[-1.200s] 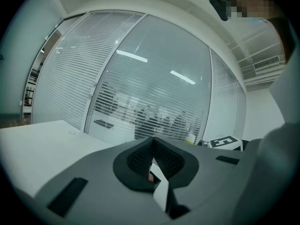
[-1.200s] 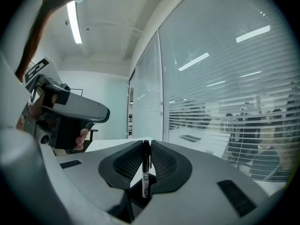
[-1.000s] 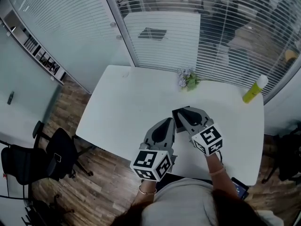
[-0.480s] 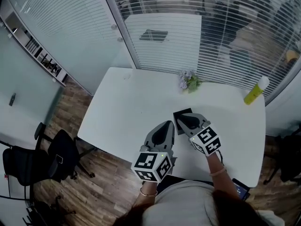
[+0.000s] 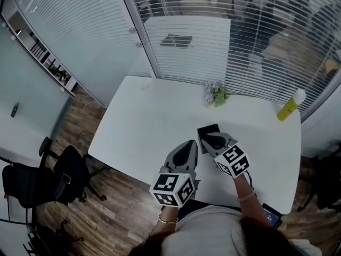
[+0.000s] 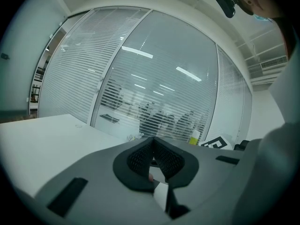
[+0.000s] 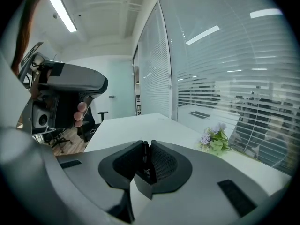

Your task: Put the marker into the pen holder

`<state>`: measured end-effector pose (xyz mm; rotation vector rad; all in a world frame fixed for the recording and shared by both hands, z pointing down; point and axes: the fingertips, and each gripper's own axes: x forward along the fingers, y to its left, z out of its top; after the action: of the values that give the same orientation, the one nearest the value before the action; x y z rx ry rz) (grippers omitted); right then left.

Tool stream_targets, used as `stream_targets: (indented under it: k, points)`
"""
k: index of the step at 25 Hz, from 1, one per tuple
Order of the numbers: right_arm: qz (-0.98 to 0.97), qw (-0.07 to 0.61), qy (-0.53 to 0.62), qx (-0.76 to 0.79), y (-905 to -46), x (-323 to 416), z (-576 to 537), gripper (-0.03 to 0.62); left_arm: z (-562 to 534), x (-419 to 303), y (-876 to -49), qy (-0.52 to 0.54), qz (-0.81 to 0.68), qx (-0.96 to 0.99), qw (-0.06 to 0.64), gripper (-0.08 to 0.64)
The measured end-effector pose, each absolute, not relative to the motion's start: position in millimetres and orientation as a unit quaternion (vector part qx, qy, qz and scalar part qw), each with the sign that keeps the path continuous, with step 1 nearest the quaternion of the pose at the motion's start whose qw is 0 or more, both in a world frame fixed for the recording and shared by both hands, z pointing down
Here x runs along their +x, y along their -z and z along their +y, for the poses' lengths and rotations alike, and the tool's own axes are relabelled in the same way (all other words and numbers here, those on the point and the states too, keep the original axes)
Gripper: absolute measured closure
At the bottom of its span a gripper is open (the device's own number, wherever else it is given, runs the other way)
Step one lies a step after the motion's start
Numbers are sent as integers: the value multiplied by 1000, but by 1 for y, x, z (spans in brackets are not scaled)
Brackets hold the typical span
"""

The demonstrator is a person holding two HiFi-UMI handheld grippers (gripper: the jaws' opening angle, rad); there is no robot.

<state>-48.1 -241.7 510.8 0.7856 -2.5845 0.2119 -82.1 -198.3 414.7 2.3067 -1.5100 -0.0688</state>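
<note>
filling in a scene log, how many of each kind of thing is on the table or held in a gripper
yellow bottle: 1
flower bunch: 1
black pen holder: 1
marker, held in the right gripper: 1
total: 4

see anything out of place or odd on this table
Nothing stands out. The pen holder sits upright on the white table, the flowers and the yellow bottle sit along its far edge, and nothing looks spilled or broken. The right gripper is shut on the thin dark marker.
</note>
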Motion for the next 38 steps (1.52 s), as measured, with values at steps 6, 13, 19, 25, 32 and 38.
stream_targets:
  k: [6, 13, 19, 25, 32, 38]
  points:
    - [-932, 239, -83, 260, -521, -51, -234, 512, -198, -80, -419, 21, -537, 821, 194, 541]
    - [-930, 260, -74, 249, -527, -49, -229, 506, -197, -72, -424, 13, -532, 823, 198, 541]
    - [-927, 274, -67, 246, -532, -52, -227, 483, -196, -74, -430, 10, -532, 822, 203, 541]
    - [-928, 266, -68, 251, -530, -52, -228, 475, -194, -72, -430, 9, -531, 823, 201, 541]
    - [-935, 219, -70, 271, -512, -49, -231, 466, -196, -71, -434, -4, -533, 823, 197, 541]
    - [-937, 169, -84, 294, -496, -38, -234, 469, -198, -70, -435, -12, -530, 827, 185, 541]
